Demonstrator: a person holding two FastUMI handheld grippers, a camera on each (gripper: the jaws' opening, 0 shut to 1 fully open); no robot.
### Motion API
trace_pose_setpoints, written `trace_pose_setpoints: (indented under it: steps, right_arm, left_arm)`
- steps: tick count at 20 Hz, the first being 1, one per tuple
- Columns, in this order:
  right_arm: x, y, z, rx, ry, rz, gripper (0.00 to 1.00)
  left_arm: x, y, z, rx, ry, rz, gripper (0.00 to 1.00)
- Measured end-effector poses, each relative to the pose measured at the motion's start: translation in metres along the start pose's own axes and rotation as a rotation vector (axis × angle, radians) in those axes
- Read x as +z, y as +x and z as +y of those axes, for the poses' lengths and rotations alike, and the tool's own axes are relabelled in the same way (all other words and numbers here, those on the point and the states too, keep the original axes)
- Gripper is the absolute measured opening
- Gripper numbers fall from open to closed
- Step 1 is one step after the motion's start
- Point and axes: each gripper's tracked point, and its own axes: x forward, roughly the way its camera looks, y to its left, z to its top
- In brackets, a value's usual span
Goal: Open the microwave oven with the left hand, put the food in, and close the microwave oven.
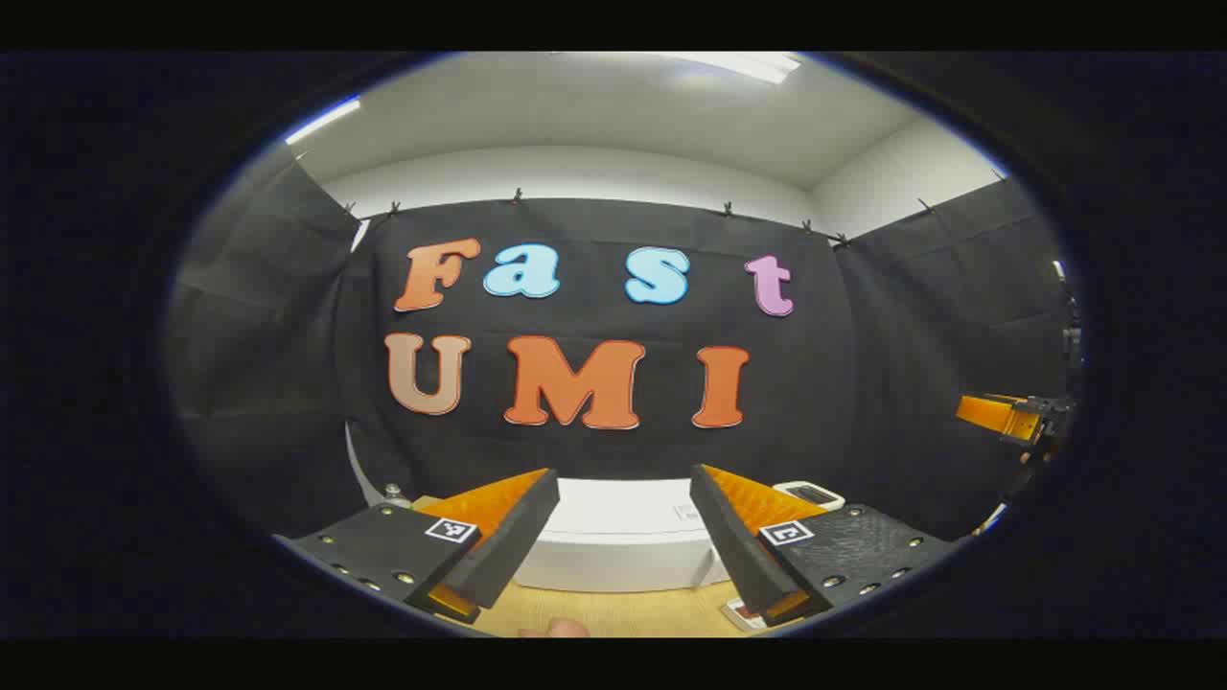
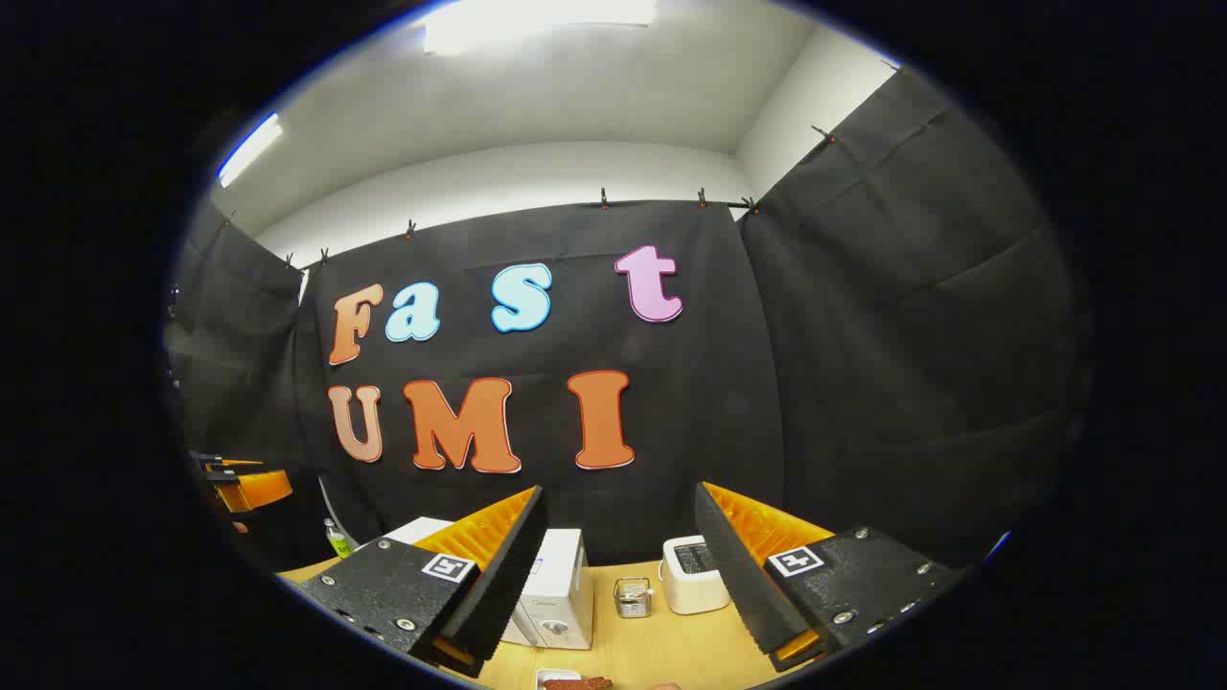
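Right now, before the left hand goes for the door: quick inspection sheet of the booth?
Surface: wooden table, light, bare in the middle.
Job's things: white microwave on the table, door looks shut; food at the near edge, cut off.
Clutter: white toaster; small wire basket; green bottle by the cloth.
Grippers: left gripper open, above the microwave, holding nothing; right gripper open, holding nothing.
Cables: nothing seen.
Surroundings: black cloth walls, clipped up; ceiling light on.

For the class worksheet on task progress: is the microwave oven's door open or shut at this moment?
Shut, as far as shows: in the right gripper view the microwave oven has its front panel flush with the body, no door swung out. Its lower part is hidden.
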Motion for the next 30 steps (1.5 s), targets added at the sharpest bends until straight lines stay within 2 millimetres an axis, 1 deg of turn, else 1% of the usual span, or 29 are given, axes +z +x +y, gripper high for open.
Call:
trace_pose_setpoints:
  steps: [1, 2, 3, 4, 5, 7, 8, 10, 11, 15, 16, 18, 23, 24, 26, 30]
  right_arm:
    - [0.001, 0.001, -0.001, -0.001, 0.001, 0.004, 0.95]
    - [0.002, 0.002, -0.001, -0.001, 0.003, 0.003, 0.95]
    - [0.002, 0.002, -0.003, -0.003, 0.005, 0.001, 0.95]
    - [0.003, 0.003, -0.004, -0.007, 0.004, -0.001, 0.95]
    - [0.001, 0.003, -0.005, -0.008, 0.002, -0.001, 0.95]
    - [-0.003, 0.007, -0.005, -0.009, -0.005, 0.008, 0.95]
    - [-0.005, 0.008, -0.003, -0.008, -0.009, 0.013, 0.95]
    - [-0.011, 0.011, -0.003, -0.005, -0.018, 0.023, 0.95]
    - [-0.014, 0.013, -0.003, -0.003, -0.020, 0.026, 0.95]
    - [-0.021, 0.019, -0.003, -0.007, -0.017, 0.035, 0.95]
    - [-0.023, 0.021, -0.003, -0.007, -0.014, 0.034, 0.95]
    - [-0.027, 0.023, -0.004, -0.009, -0.016, 0.037, 0.95]
    - [-0.037, 0.027, -0.004, -0.009, -0.014, 0.047, 0.95]
    - [-0.039, 0.027, -0.004, -0.009, -0.009, 0.049, 0.95]
    - [-0.045, 0.028, -0.004, -0.001, 0.001, 0.056, 0.95]
    - [-0.055, 0.029, -0.014, -0.026, -0.014, 0.065, 0.95]
  left_arm:
    - [0.002, 0.000, -0.001, 0.000, 0.001, -0.004, 0.87]
    - [0.004, 0.001, -0.002, 0.001, 0.007, -0.010, 0.90]
    - [0.007, 0.002, -0.002, 0.003, 0.016, -0.016, 0.91]
    - [0.009, 0.004, -0.002, 0.004, 0.024, -0.019, 0.94]
    - [0.009, 0.005, -0.003, 0.003, 0.029, -0.019, 0.94]
    - [0.004, 0.009, -0.007, -0.008, 0.018, -0.009, 0.94]
    - [0.002, 0.011, -0.008, -0.011, 0.009, -0.003, 0.90]
    - [-0.003, 0.015, -0.005, -0.007, 0.001, 0.004, 0.91]
    - [-0.006, 0.018, -0.004, -0.003, 0.000, 0.007, 0.88]
    - [-0.017, 0.026, -0.006, -0.002, -0.009, 0.017, 0.88]
    - [-0.019, 0.028, -0.008, -0.005, -0.010, 0.017, 0.91]
    - [-0.026, 0.033, -0.015, -0.020, -0.019, 0.008, 0.90]
    - [-0.059, 0.041, -0.036, -0.047, -0.025, 0.004, 0.90]
    - [-0.070, 0.043, -0.043, -0.056, -0.018, 0.003, 0.91]
    - [-0.100, 0.046, -0.066, -0.097, 0.005, 0.021, 0.91]
    - [-0.154, 0.058, -0.088, -0.094, 0.098, 0.033, 0.90]
